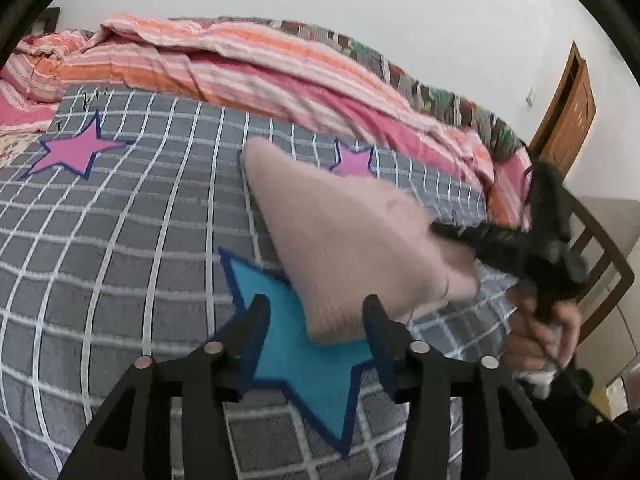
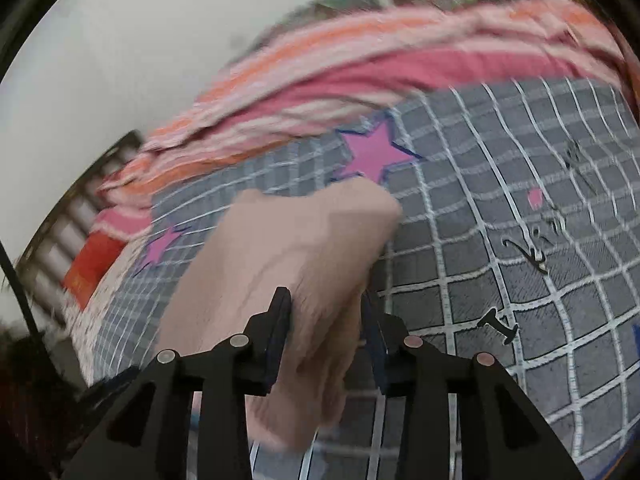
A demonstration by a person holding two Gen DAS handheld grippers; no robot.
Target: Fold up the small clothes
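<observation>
currently the right gripper (image 2: 326,320) clamps one corner of the pink garment (image 1: 352,236), which hangs partly lifted over the grey checked sheet (image 1: 120,240). left gripper (image 1: 316,312) stands open, empty. risk: single-corner hold may slip or bunch. striped quilt (image 1: 240,64) bounds the far edge; sheet leftward is free.

Bed under a grey checked sheet

The bed's grey sheet (image 1: 120,240) with white grid lines spreads beneath and ahead of the left jaws; a blue star (image 1: 304,356) is printed between them, pink stars (image 1: 76,150) farther ahead. A pink-orange striped quilt (image 1: 240,64) lies bunched along the far edge. The beige garment (image 1: 352,240) touches the sheet just ahead.
</observation>
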